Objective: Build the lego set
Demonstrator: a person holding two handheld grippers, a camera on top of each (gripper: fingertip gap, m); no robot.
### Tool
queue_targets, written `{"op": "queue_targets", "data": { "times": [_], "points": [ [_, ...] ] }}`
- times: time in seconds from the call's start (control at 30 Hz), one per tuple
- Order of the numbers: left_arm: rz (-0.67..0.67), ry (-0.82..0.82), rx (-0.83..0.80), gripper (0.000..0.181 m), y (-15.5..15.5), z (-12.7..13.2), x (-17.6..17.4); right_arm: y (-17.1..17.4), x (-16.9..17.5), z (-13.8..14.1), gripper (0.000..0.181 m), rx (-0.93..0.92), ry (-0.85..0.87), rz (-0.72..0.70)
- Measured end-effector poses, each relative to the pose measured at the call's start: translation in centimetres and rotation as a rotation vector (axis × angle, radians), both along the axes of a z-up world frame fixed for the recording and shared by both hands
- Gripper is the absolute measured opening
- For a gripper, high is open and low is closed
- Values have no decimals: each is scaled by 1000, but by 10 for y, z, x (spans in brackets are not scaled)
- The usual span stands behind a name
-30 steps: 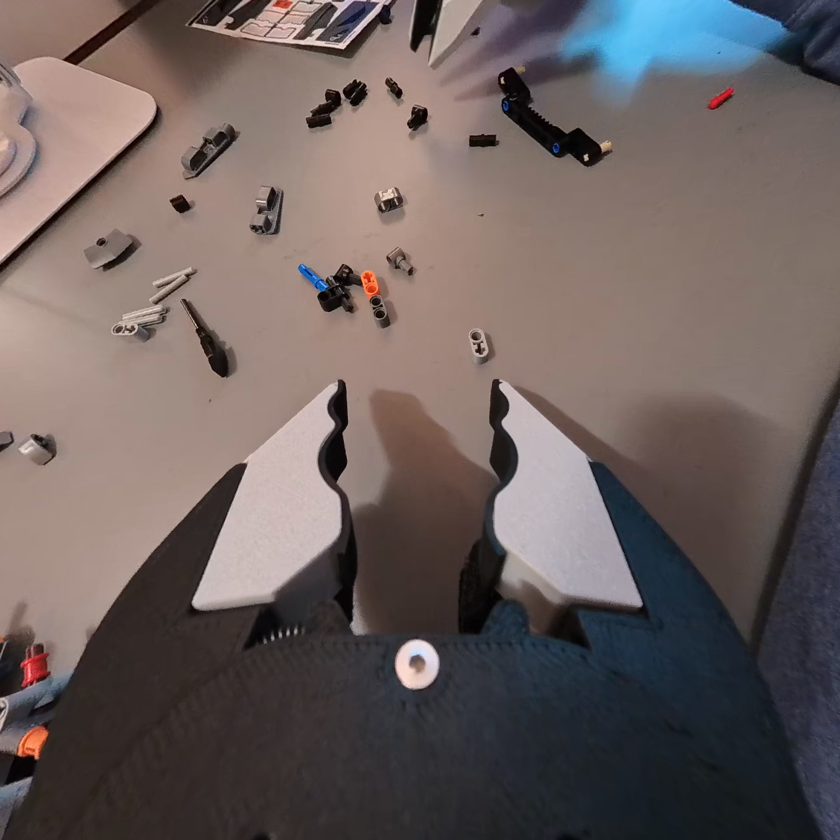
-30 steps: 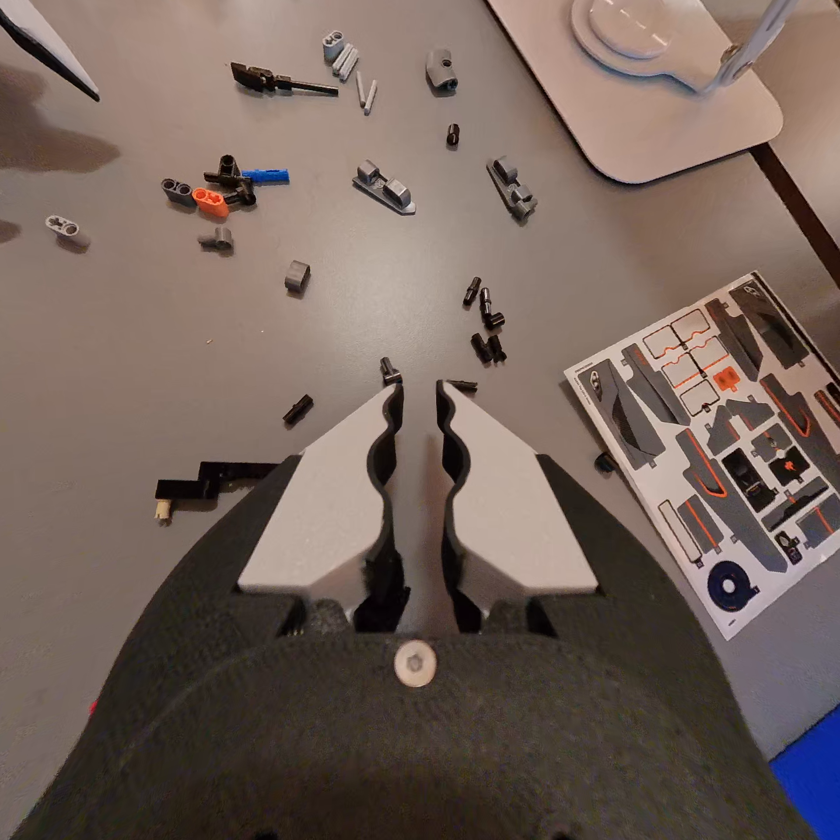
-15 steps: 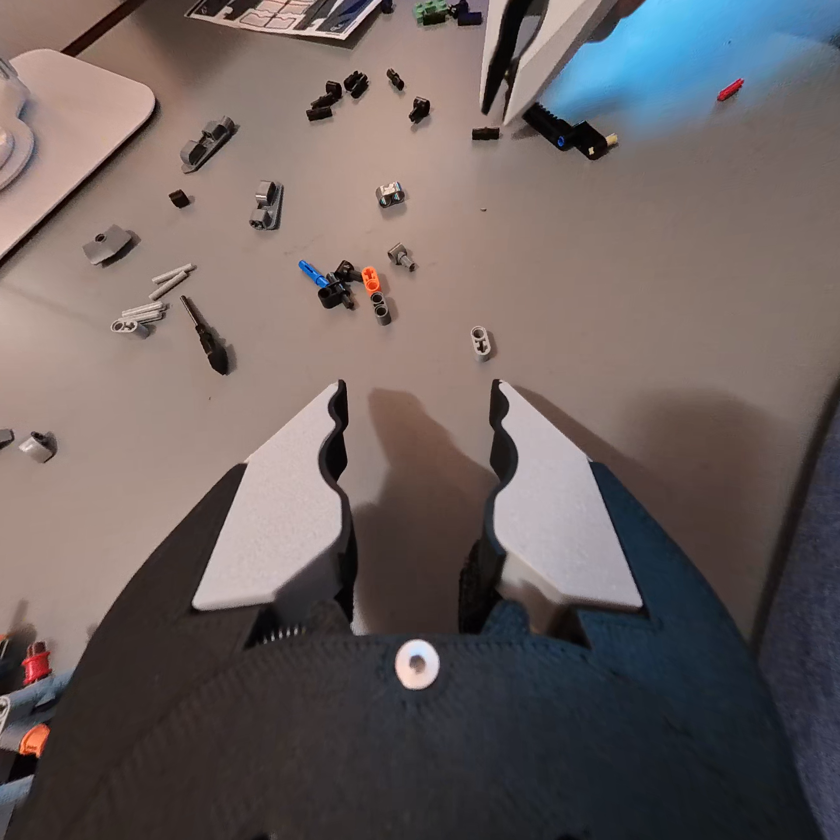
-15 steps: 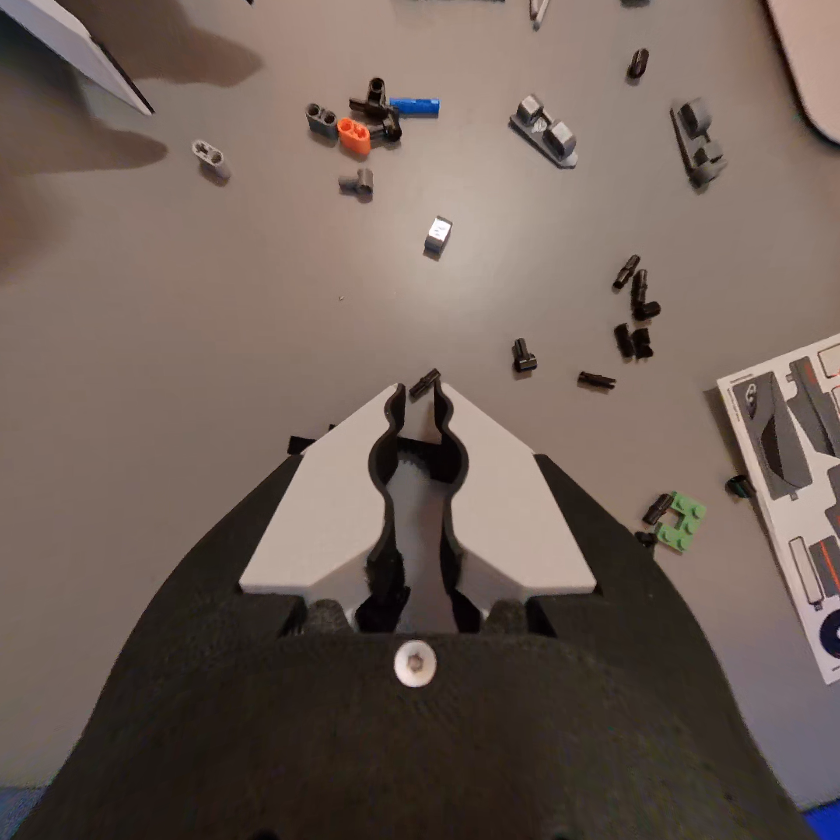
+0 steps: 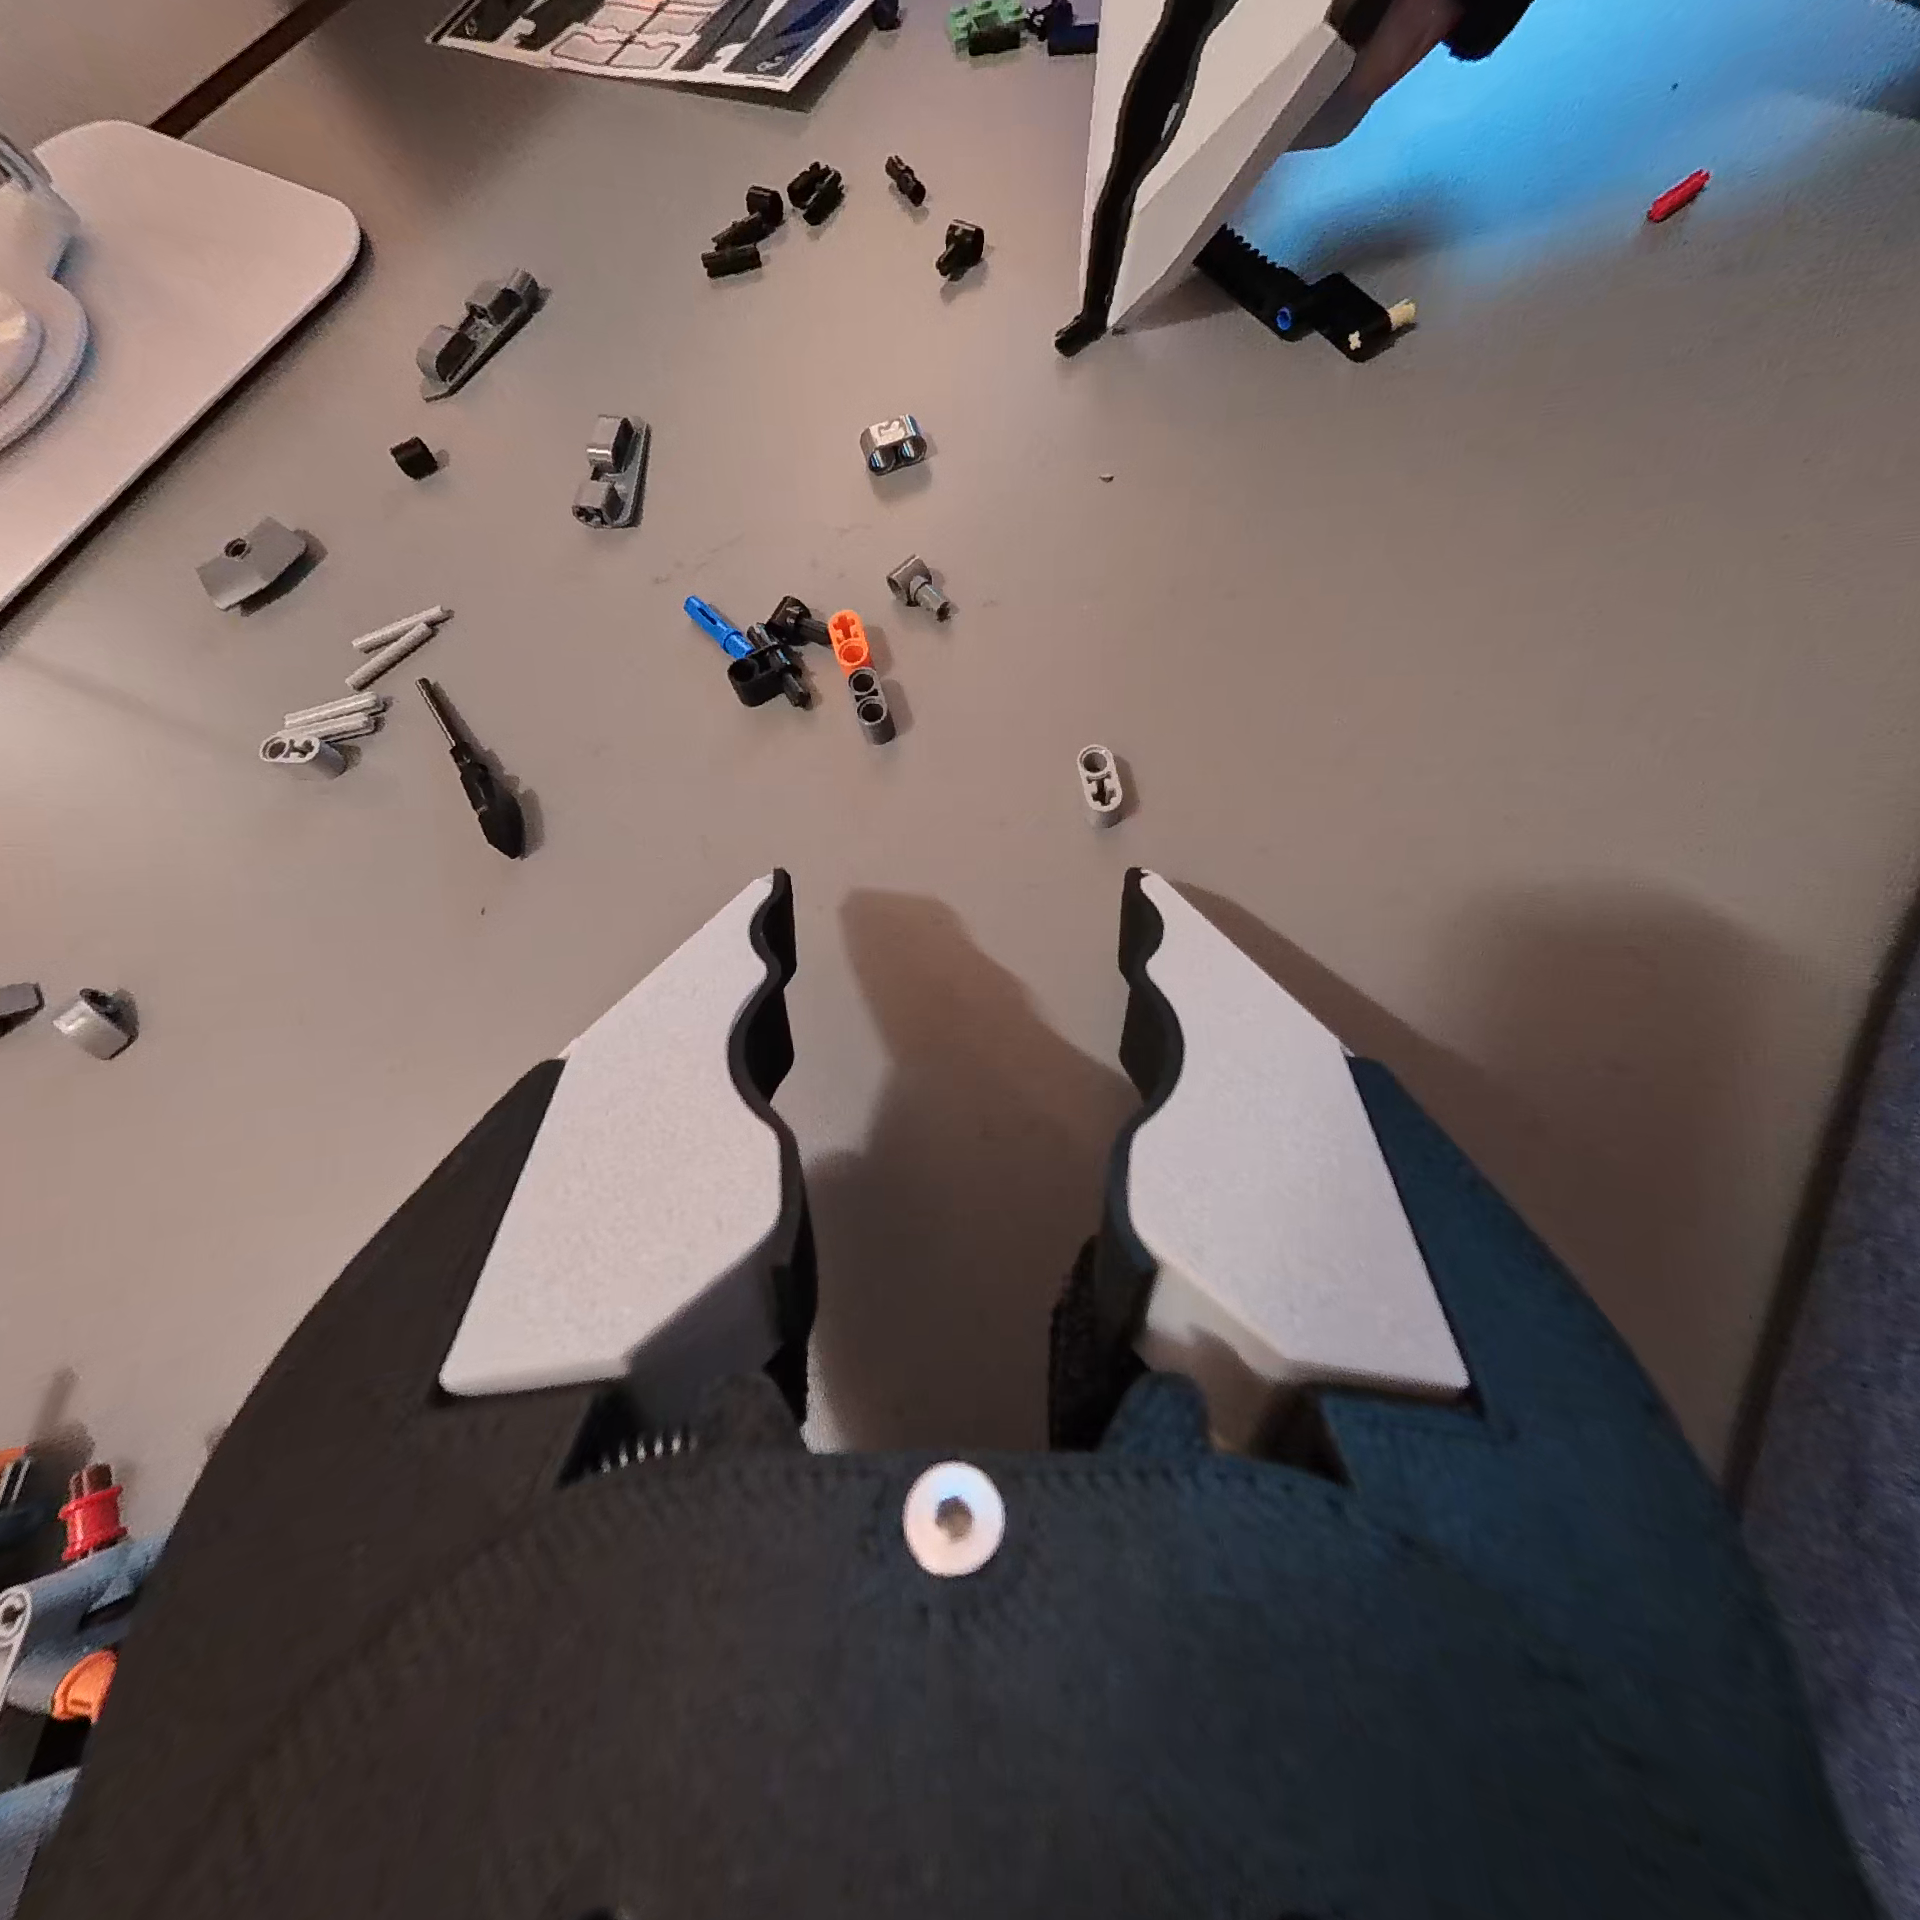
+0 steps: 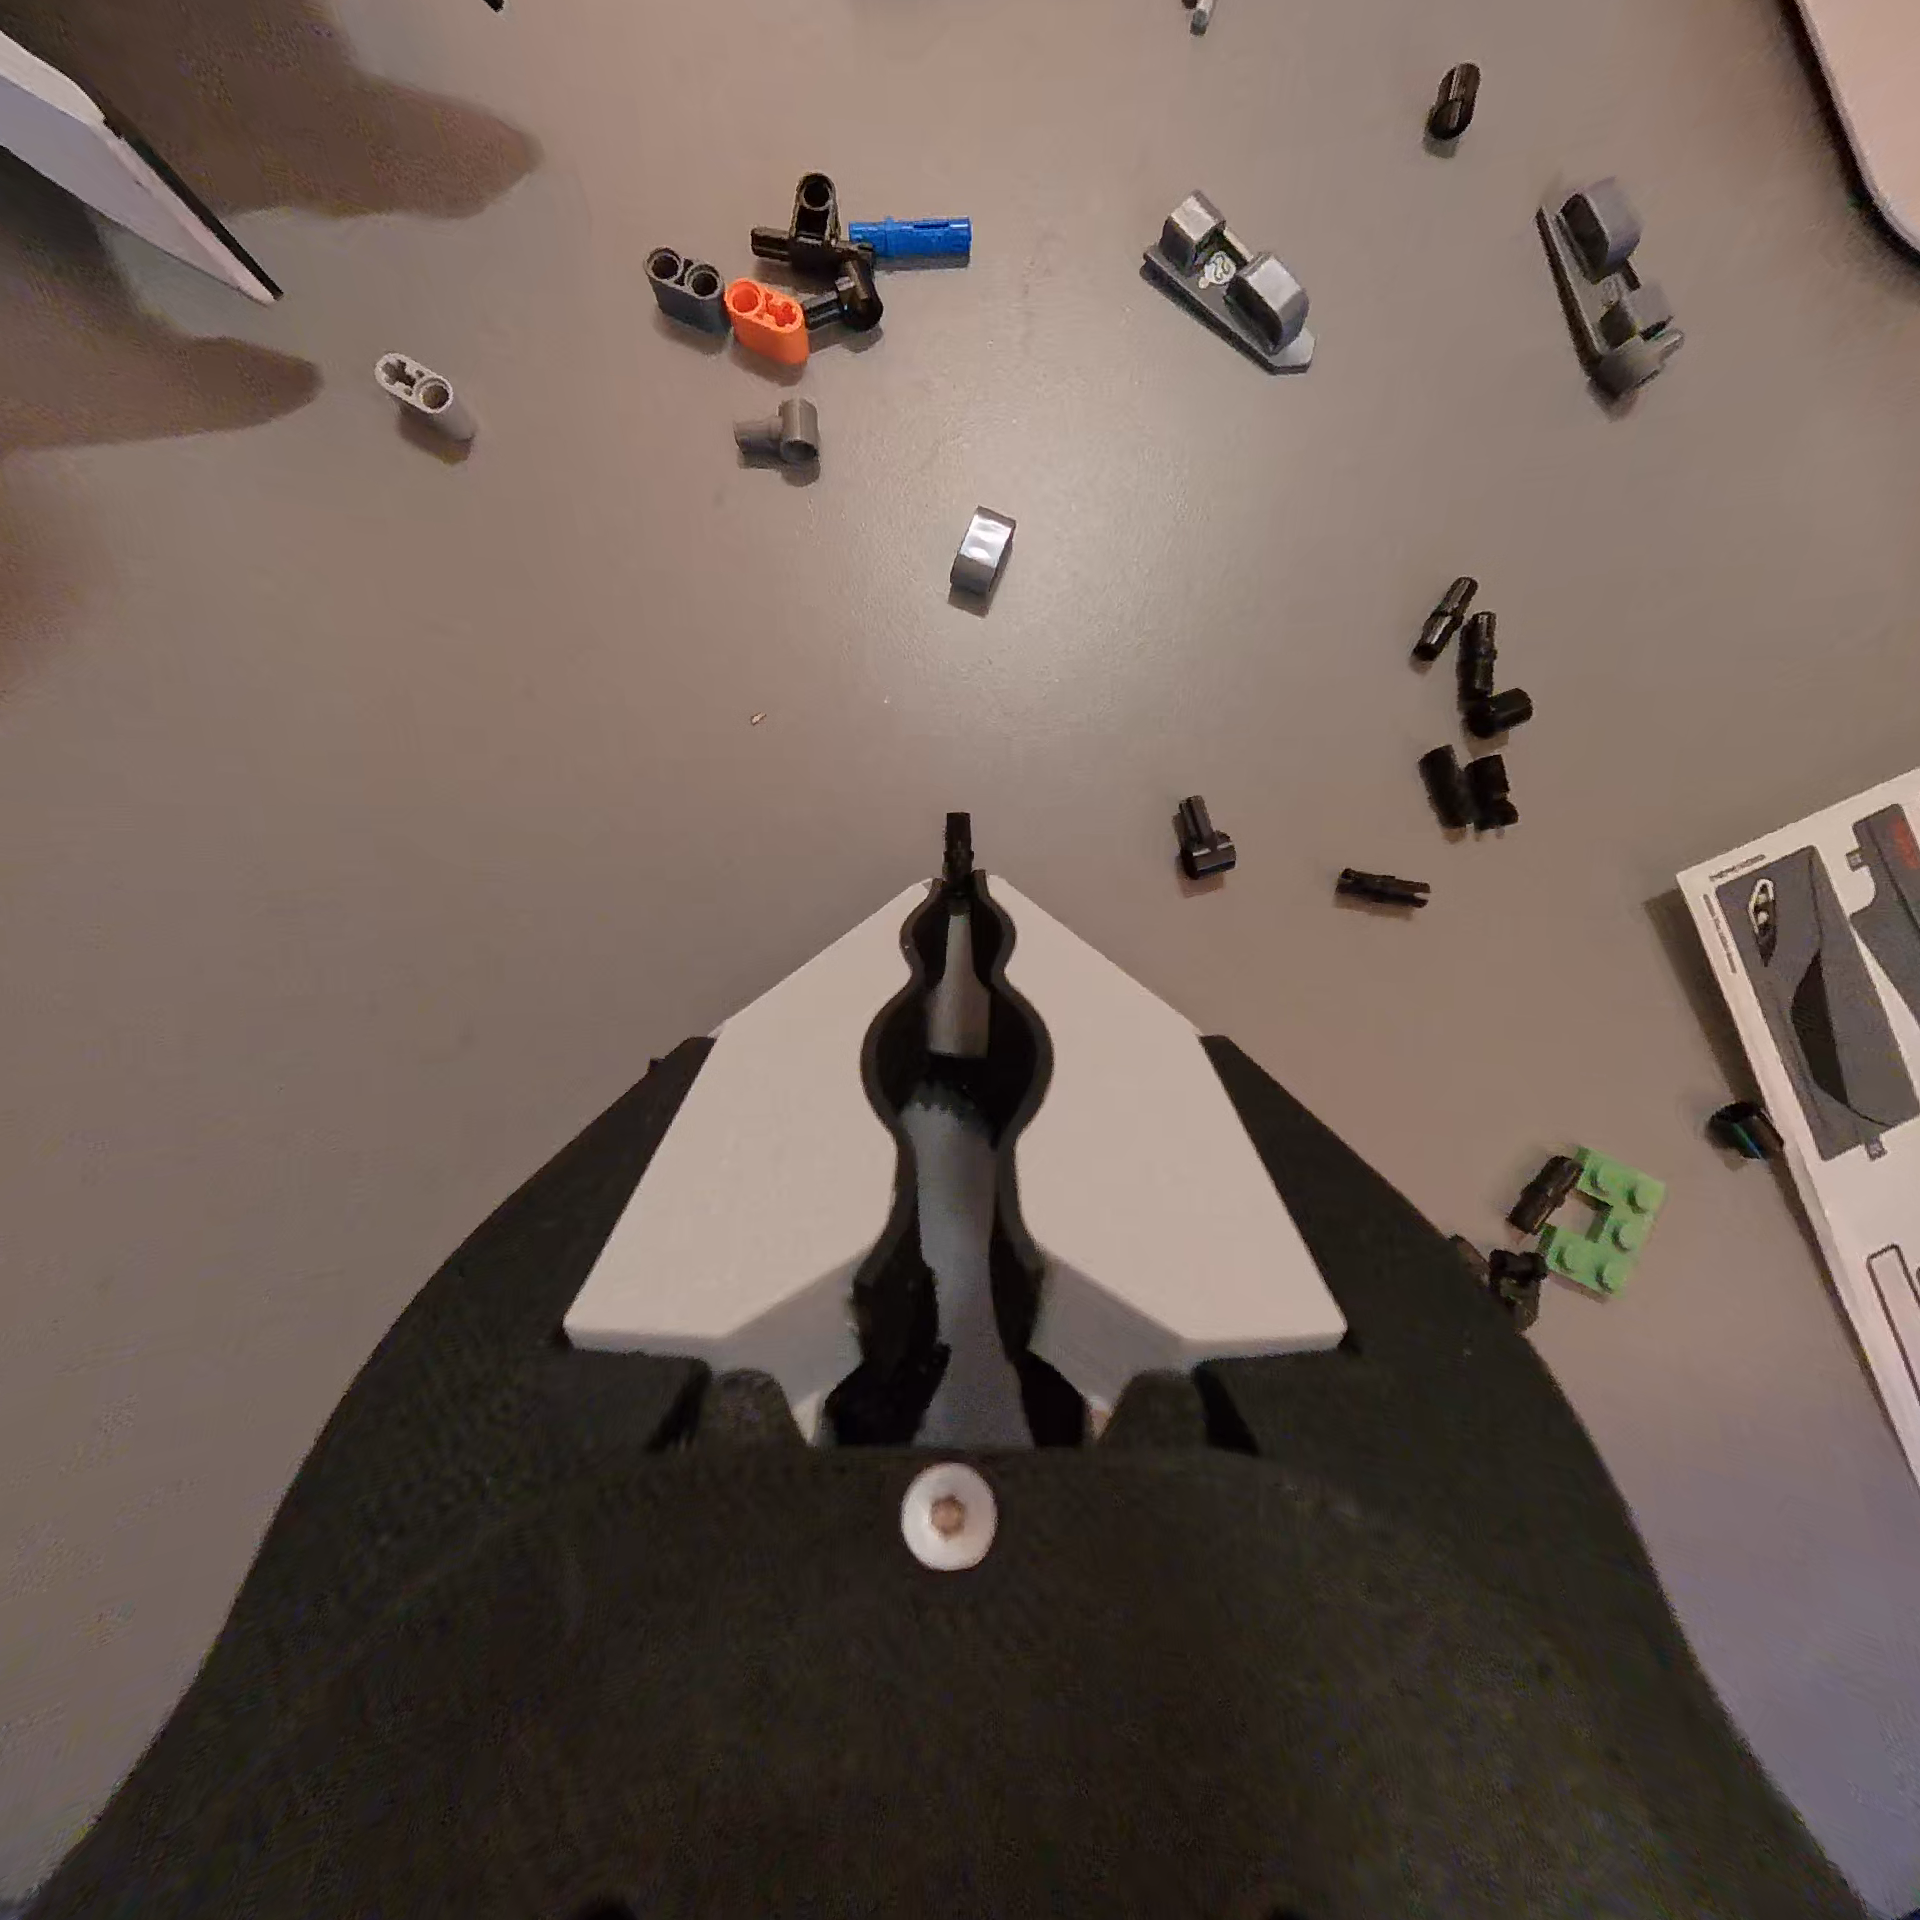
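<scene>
We see a smooth grey tabletop (image 6: 1039,675) with a soft, low sheen. Scattered on it, a glossy orange plastic connector (image 6: 769,320), a shiny blue plastic pin (image 6: 912,237) and a studded green plastic plate (image 6: 1605,1218) catch the light. Our right gripper (image 6: 958,883) has matt grey plastic fingers (image 6: 800,1122) on a rough, finely ridged black printed body (image 6: 935,1714) with a bright metal screw (image 6: 948,1515). A smooth printed paper sheet (image 6: 1829,1039) looks faintly glossy.

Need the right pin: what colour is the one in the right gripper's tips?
Black pin; right wrist view shows it best.
</scene>
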State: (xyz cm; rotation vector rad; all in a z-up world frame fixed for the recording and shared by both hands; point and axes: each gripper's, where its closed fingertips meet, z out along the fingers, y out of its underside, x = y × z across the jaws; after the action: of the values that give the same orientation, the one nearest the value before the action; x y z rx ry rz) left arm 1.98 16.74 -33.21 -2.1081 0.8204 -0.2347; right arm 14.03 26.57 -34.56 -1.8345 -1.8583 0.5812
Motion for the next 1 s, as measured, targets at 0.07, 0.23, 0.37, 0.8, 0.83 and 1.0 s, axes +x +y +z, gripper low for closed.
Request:
{"op": "queue_targets", "data": {
  "times": [0.07, 0.23, 0.37, 0.8, 0.83, 1.0],
  "points": [
    [0, -1, -2, 61, 0, 0, 0, 1, -1, 0, 1, 5, 3, 0],
    [0, -4, 3, 61, 0, 1, 0, -3, -7, 8, 1, 15, 39, 20],
    [-2, 1, -1, 62, 0, 0, 0, -9, -14, 16, 1, 23, 75, 41],
    [-6, 7, -13, 62, 0, -2, 1, -24, -26, 24, 1, -1, 137, 84],
    [-6, 8, -14, 62, -1, -3, 1, -25, -27, 24, 1, -1, 138, 85],
    [-7, 9, -14, 62, -1, -3, 1, -30, -29, 28, 1, -6, 155, 97]
  ]
}}
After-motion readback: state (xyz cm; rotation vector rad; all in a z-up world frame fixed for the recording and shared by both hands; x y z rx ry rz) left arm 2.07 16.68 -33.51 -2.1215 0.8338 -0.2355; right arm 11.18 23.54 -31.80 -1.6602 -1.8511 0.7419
